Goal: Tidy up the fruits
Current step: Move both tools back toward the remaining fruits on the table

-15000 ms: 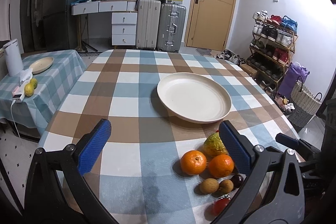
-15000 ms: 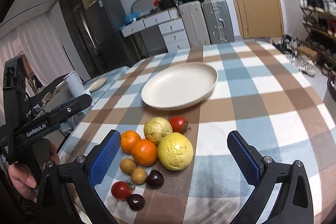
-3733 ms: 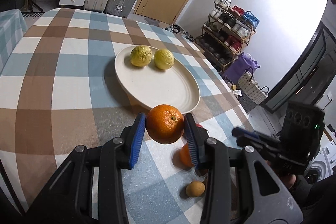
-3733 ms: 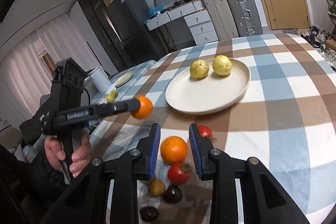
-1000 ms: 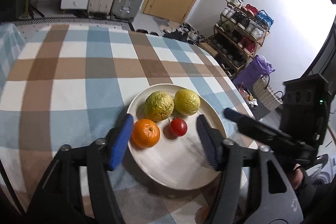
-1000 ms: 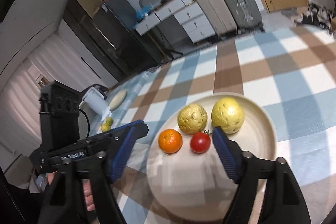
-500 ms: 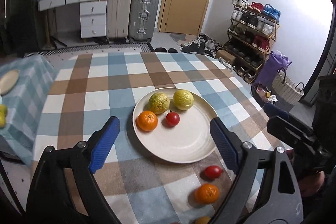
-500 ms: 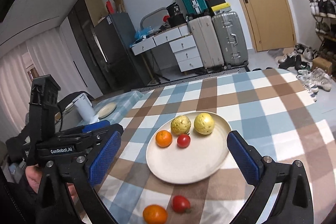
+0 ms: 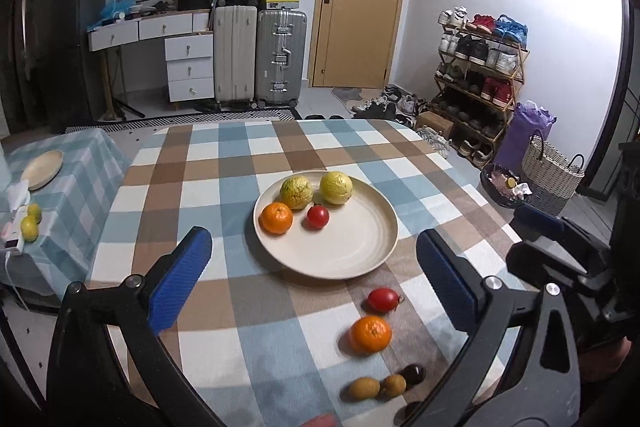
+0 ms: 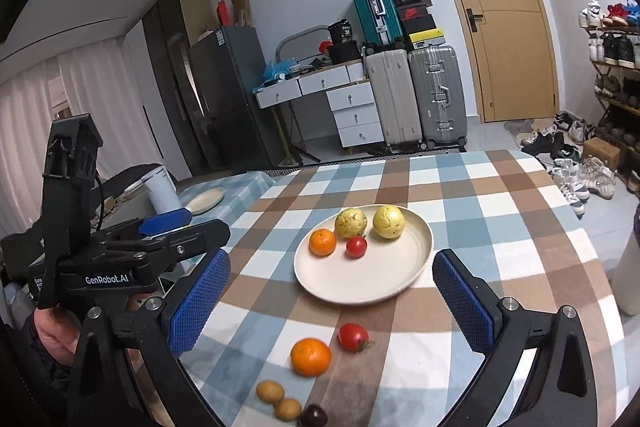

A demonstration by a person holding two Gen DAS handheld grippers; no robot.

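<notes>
Plate (image 9: 386,227) holds two guavas, one orange and one tomato. Loose orange (image 9: 370,333) and tomato (image 9: 383,299) lie on the table (image 9: 200,171) short of it, ahead and right of the left gripper (image 9: 316,279), nearer the right gripper (image 10: 332,299), probably. Both grippers stand wide apart, empty

both wrist views (raised, near) share plate (image 9: 376,247).
</notes>
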